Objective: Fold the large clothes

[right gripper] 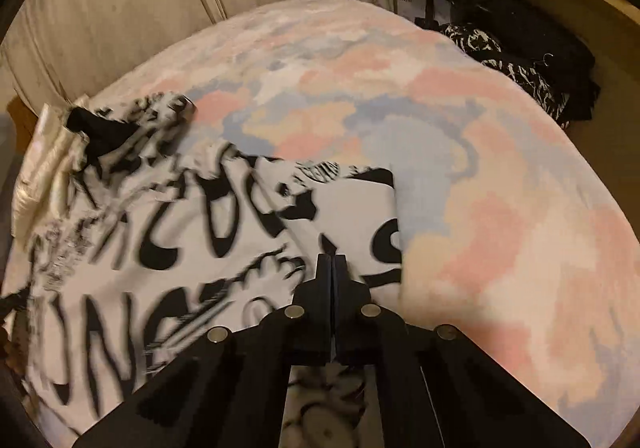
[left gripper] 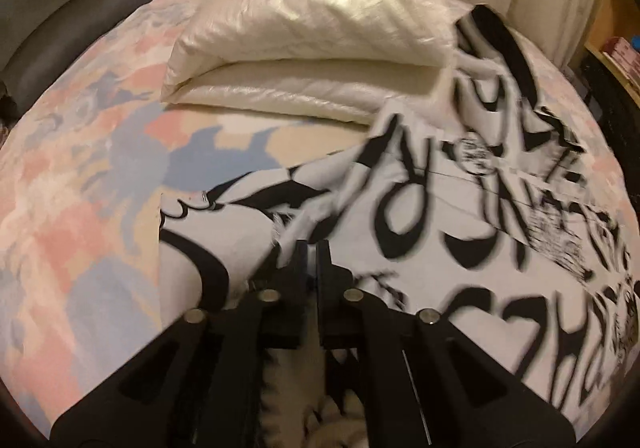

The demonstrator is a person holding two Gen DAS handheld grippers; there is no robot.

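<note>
Left wrist: one printed garment (left gripper: 460,216), one pillow (left gripper: 304,36); both hand-held grippers (left gripper: 313,248) (right gripper: 332,262) clamped onto garment.

Bed (right gripper: 500,176) with pastel patchwork cover; on it black-and-white printed garment (right gripper: 192,248), folded cream quilt (left gripper: 304,48).

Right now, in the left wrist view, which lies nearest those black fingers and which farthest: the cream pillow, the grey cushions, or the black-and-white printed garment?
1. Printed garment: right at the left gripper, spreading right.
2. Cream pillow: beyond it, upper centre.
3. Grey cushions: farthest, upper left corner.
</note>
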